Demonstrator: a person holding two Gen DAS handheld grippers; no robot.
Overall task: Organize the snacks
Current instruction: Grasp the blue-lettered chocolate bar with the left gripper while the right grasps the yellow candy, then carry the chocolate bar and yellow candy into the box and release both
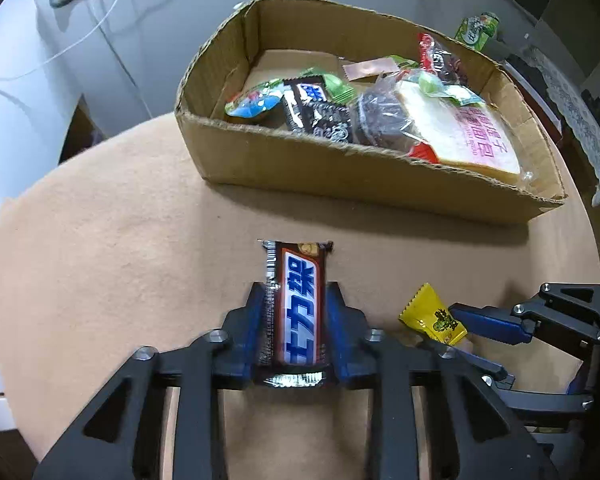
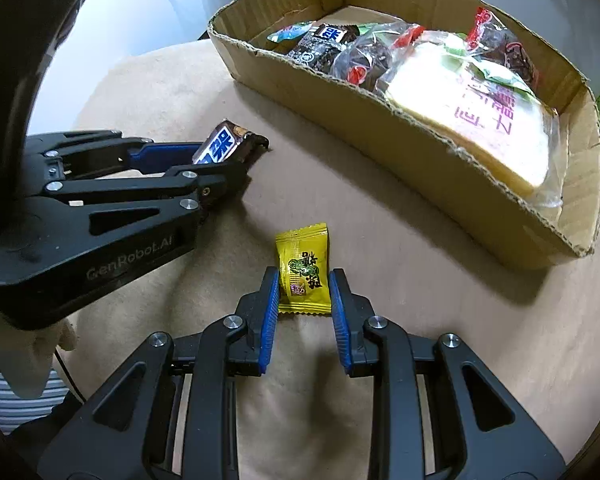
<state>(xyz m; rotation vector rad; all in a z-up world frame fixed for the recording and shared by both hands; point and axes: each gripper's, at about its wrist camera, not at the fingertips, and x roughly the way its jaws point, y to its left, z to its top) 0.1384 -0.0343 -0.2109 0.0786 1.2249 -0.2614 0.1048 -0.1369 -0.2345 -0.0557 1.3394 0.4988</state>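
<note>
Gripping the chocolate bar [image 1: 296, 312] between its blue pads, the left gripper [image 1: 294, 300] is closed on it, and the right gripper [image 2: 304, 284] pinches the yellow candy packet [image 2: 303, 270]. Both snacks are still over the tan cloth [image 1: 120, 240], near the cardboard box [image 1: 340, 176], which already holds many snacks; these two seem the last.

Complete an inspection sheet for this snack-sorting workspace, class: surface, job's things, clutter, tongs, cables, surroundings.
Surface: tan felt-like tabletop, bare apart from the items below.
Job's things: open brown cardboard box already holding wrapped snacks and a bagged bread slice; brown chocolate bar; yellow candy packet.
Clutter: green drink carton behind the box.
Tongs: left tongs shut on the chocolate bar; right tongs shut on the candy packet.
Cables: white cable on the grey floor.
Surroundings: grey floor.
</note>
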